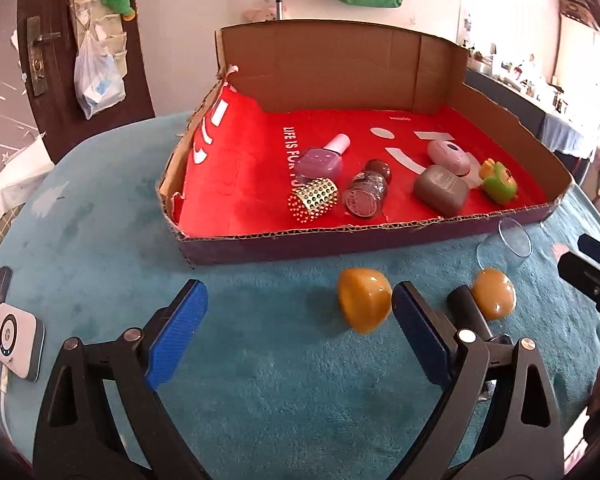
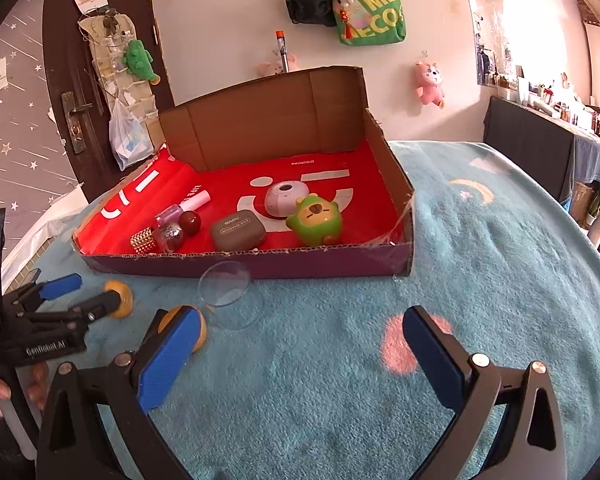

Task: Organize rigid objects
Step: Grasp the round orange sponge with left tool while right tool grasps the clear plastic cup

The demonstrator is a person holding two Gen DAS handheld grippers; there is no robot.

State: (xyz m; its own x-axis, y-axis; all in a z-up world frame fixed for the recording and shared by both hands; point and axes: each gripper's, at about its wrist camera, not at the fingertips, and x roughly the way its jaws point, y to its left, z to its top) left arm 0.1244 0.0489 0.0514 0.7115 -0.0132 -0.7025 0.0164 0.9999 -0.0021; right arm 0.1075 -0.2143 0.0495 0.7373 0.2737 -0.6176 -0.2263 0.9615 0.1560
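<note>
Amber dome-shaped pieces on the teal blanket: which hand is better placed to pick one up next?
Probably left. Its open tongs sit right beside the nearer amber dome-shaped piece, whose edge touches the right pad in view. The right tongs, also open, point at bare teal blanket, with the clear glass nearer.

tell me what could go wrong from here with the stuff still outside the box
1. The clear glass lies on its side against the cardboard box; being transparent and round, it could be nudged and roll across the teal blanket.
2. The two amber caps look smooth and domed, so the open left gripper might let one slip out.
3. The right gripper hovers near the left one; the two could bump.
</note>
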